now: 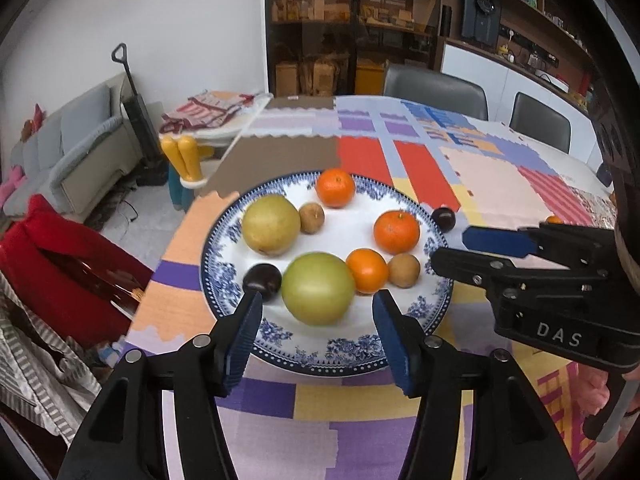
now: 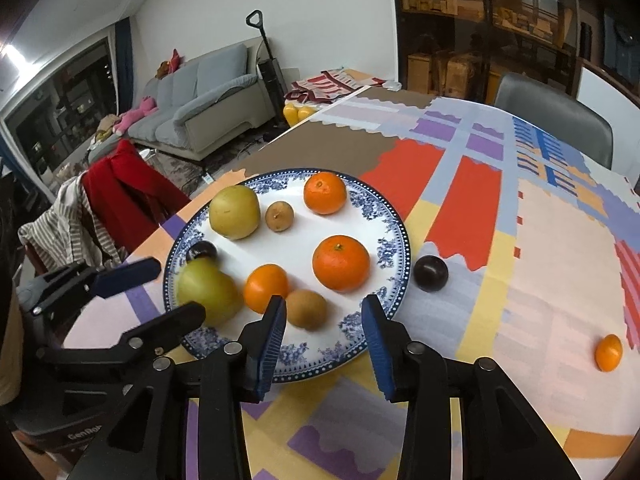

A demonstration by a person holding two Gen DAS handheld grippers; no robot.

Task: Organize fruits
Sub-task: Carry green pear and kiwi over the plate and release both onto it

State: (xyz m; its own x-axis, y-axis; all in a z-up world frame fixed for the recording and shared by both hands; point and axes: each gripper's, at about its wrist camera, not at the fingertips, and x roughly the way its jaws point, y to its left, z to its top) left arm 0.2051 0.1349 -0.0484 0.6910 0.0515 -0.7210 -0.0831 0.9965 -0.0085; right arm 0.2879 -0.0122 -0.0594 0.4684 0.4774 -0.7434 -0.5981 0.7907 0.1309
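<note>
A round blue-and-white patterned plate (image 1: 420, 308) sits near the left edge of the surface (image 1: 492, 184), which is covered by a patchwork-print cloth in red, purple, yellow and pink blocks. On the plate lie eight fruits. Two large smooth yellow-green pears: the far pear (image 1: 271, 225) lies toward the plate's far left rim with its stem end turned down toward the plate centre; the near pear (image 1: 318, 288) is almost round, so its long axis cannot be told. Three glossy oranges: the far orange (image 1: 335, 187) and the middle orange (image 1: 397, 231) both sit with their stem marks up, and the near orange (image 1: 367, 270) touches the near pear. Two small matt brown fruits: one brown fruit (image 1: 311, 218) just beside the far pear, the other brown fruit (image 1: 404, 270) touching the near orange. A dark plum (image 1: 262, 282) rests at the plate's left rim against the near pear.

Off the plate, a second plum (image 2: 430, 273) lies on the cloth just beside the right rim, and a lone orange (image 2: 608, 352) lies well apart toward the right edge of the surface.

The left claw (image 1: 318, 330) hangs over the plate's near rim, its ribbed blue pads parted either side of the near pear without touching it, holding nothing. The right claw (image 2: 325, 334) stands partly open over the near rim, nothing gripped, the second brown fruit just ahead of its left pad.
</note>
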